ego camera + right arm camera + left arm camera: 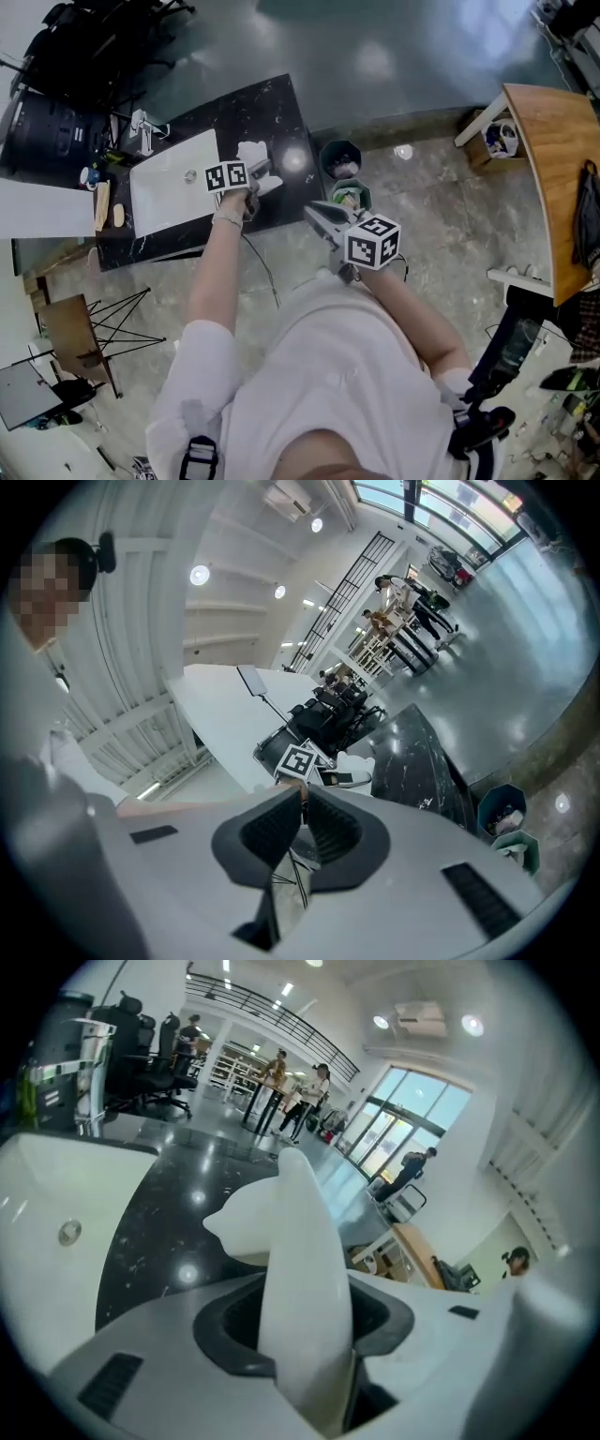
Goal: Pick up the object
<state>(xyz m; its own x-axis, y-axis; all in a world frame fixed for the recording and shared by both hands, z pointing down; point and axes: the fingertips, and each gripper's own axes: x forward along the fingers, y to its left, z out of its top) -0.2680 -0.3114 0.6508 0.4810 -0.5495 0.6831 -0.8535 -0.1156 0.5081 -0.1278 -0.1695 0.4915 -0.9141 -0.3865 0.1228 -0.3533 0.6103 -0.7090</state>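
A white, smooth, curved object (pixel 255 153) is over the black marble counter (pixel 281 103), just right of the white sink (pixel 173 192). My left gripper (pixel 261 175) is at it. In the left gripper view the white object (pixel 300 1260) stands between the dark pads and fills the gap, so my left gripper (pixel 305 1340) is shut on it. My right gripper (pixel 319 217) hangs over the stone floor in front of the counter. In the right gripper view its jaws meet with nothing between them, so my right gripper (pixel 302 829) is shut.
A chrome faucet (pixel 142 127) stands at the sink's far side. Two round bins (pixel 340 159) sit on the floor by the counter's right end. A wooden table (pixel 553 159) is at the far right, and black office chairs (pixel 84 47) stand beyond the counter.
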